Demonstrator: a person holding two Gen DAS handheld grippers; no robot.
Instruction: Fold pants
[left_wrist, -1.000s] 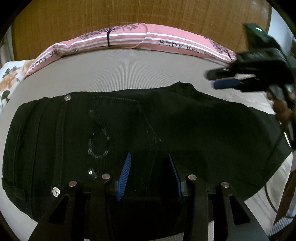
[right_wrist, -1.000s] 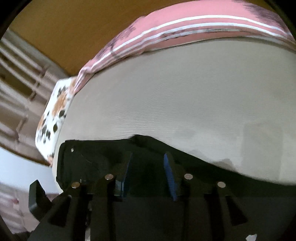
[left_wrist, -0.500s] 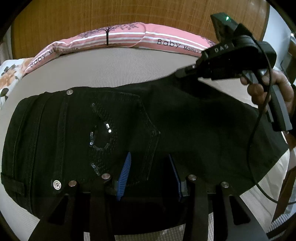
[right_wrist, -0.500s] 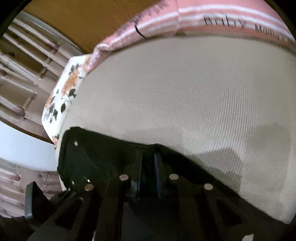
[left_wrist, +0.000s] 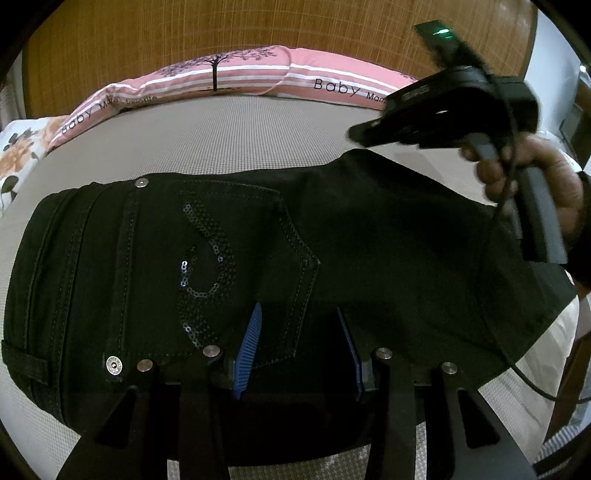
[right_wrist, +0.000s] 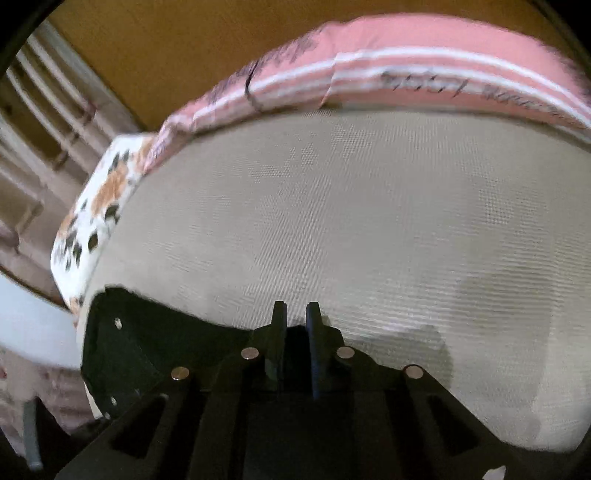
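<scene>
My left gripper (left_wrist: 295, 354) is spread over the pants (left_wrist: 258, 258), its blue pads (left_wrist: 248, 350) either side of the back pocket's point; whether they press the cloth or only hover I cannot tell, but I judge the hand sits low there to pin the near side. The pants lie flat across the mattress (left_wrist: 240, 136), waistband to the left, leg running right. My right gripper (right_wrist: 295, 332) is nearly pressed together, jaws opening slightly, at the pants' far edge; dark cloth shows between the fingers, yet the view is blurred, so I cannot say it is pinched; I judge it went there to lift that edge for a fold. Beyond the far edge the mattress is bare up to the pink pillow (left_wrist: 229, 77); the right edge sits near the mattress side, with less room.
</scene>
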